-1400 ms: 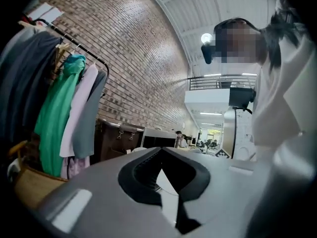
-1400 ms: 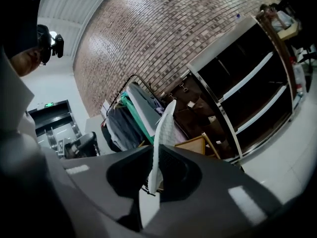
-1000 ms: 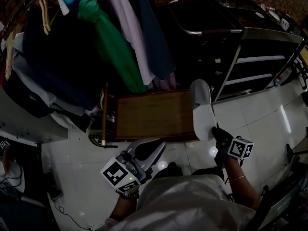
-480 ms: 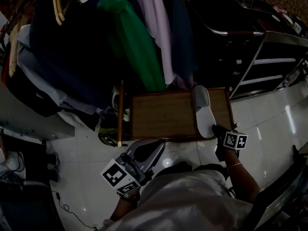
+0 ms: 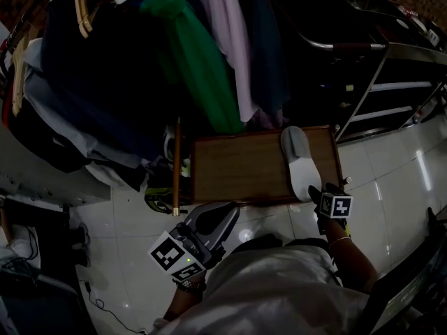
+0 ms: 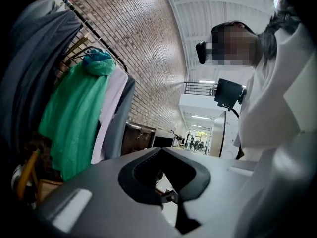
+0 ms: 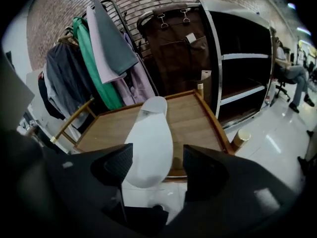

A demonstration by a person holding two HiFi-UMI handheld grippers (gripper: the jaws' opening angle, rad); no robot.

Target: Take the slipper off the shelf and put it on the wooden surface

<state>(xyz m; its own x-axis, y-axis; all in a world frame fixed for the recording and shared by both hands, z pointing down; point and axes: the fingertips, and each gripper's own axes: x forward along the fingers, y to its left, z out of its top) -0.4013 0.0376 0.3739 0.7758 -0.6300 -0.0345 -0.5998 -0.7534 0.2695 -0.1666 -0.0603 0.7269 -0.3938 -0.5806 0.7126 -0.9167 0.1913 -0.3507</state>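
The white slipper (image 5: 300, 166) lies lengthwise on the right part of the wooden surface (image 5: 237, 166), its heel over the front edge. My right gripper (image 5: 318, 191) is at that heel. In the right gripper view the slipper (image 7: 148, 143) sits between the black pads (image 7: 113, 165), which are opening and stand off it on the right side. My left gripper (image 5: 202, 232) hangs low in front of the wood, over the floor. In the left gripper view a grey moulded shape with a dark hollow (image 6: 163, 180) hides its jaws.
A rack of hanging clothes, one green (image 5: 195, 68), crowds the far left of the wooden surface. The dark metal shelf unit (image 5: 391, 82) stands at the right. A wooden pole (image 5: 174, 169) runs along the wood's left side. White tiled floor (image 5: 398, 180) lies around. A seated person (image 7: 292, 78) is far right.
The slipper has come from over the wood's right edge to lie flat on its right part, with the right gripper following it. The left gripper has stayed in place.
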